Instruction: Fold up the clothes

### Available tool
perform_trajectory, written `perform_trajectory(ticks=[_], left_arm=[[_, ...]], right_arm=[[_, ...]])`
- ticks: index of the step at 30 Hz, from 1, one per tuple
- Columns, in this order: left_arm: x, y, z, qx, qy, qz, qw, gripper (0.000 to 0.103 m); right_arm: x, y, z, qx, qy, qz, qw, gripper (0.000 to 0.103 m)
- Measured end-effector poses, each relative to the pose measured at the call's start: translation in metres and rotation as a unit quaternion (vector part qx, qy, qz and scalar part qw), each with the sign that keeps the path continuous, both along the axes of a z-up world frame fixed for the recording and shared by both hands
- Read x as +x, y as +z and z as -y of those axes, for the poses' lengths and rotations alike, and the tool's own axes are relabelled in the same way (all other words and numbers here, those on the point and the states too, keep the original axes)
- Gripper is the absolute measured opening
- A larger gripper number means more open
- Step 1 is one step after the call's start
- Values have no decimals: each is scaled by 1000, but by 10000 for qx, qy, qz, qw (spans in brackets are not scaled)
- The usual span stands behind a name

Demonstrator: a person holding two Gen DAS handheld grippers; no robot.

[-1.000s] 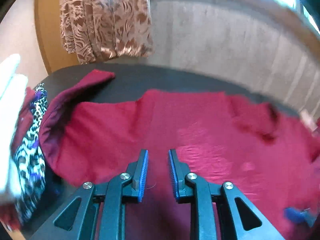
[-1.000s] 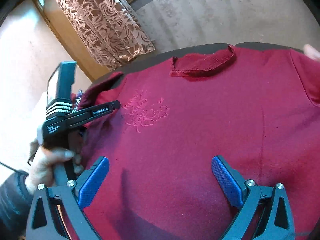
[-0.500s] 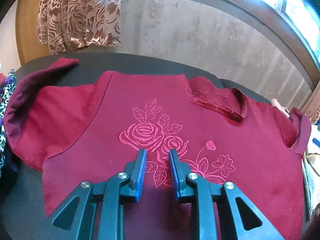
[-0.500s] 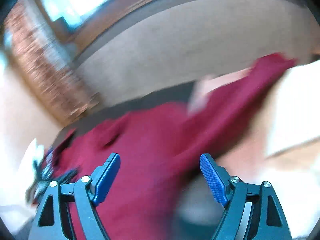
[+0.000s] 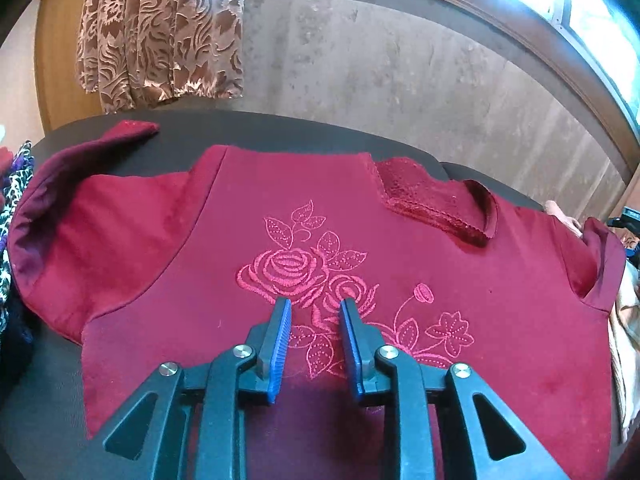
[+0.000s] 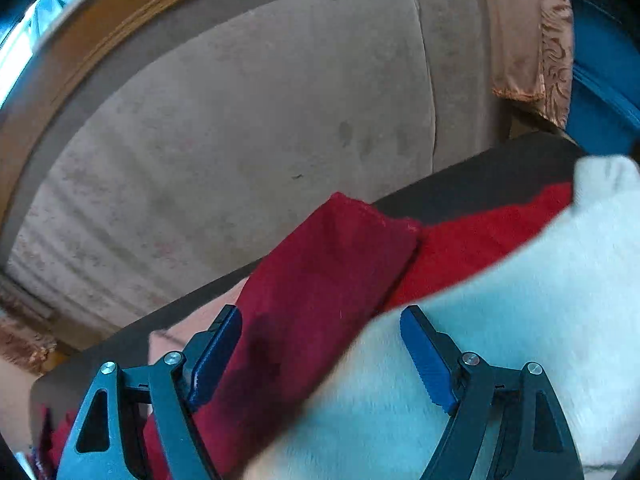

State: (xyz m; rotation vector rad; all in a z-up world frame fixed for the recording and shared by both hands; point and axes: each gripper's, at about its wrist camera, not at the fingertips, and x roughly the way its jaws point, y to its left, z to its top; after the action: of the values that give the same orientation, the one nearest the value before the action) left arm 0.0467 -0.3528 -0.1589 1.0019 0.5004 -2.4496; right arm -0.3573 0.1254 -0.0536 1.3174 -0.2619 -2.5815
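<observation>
Dark worktop point(image 5: 280, 136) carries everything; pale stained wall point(image 5: 400, 64) behind it, patterned brown curtain point(image 5: 160, 32) hanging beyond the left gripper, up and to its left.

Red sweater point(image 5: 224, 240) lies spread front-up on the worktop, directly ahead of and beneath the left gripper point(image 5: 314, 344). Embroidered rose motif point(image 5: 296, 272) sits just past the fingertips. Neckline point(image 5: 436, 208) is ahead and to the right. One sleeve point(image 5: 80, 184) runs off to the left, its cuff folded back toward the far edge of the worktop; the other shoulder reaches the right edge of that view.

Left gripper: the blue pads stand a narrow gap apart, nothing between them, poised over the sweater's chest. Whether the tips touch the cloth cannot be told.

Right gripper point(image 6: 320, 356): spread wide, holding nothing. A dark red sleeve point(image 6: 320, 280) passes between its fingers, close against the left one, its end pointing away toward the wall. A white fluffy garment point(image 6: 520, 300) fills the area below and to the right, under the right finger. A brighter red cloth point(image 6: 480, 236) shows between sleeve and white garment; possibly another piece of clothing, the view is blurred.

Leopard-print cloth point(image 5: 12, 200) sits at the far left of the left gripper's view.
</observation>
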Motion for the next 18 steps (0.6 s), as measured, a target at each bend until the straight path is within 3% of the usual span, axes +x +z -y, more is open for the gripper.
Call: perform_trajectory(ticks=[1,2,3,4,8,11,18], left_arm=[[0,0,0,-11,5,-3,10000,25],[0,0,-1,-25,8,-2,10000,25],[0,0,-1,-39,10,-2,10000,25],[-1,0,-1,-53,15,-7,10000,25],[-1,0,-2,-91,28,-20,10000,25],[-1,0,-2,-95,30,-31,9999,25],[-1,0,-2,-106,38,-29,9999,25]], right_arm=[[-4,-3,2,58,0,10,10000,82],[-6,-6,2,113,12,8,9999,72],[-8,-9,1,166,30,0,9999,60],[-14,-13,1,239,25,33,9997,37],[-10,-12,-2,282,-100,-84,9995,19],[1,-2,-10,247,-139,-240,9993,13],[34,29,-32,225,-172,-547,9981,11]])
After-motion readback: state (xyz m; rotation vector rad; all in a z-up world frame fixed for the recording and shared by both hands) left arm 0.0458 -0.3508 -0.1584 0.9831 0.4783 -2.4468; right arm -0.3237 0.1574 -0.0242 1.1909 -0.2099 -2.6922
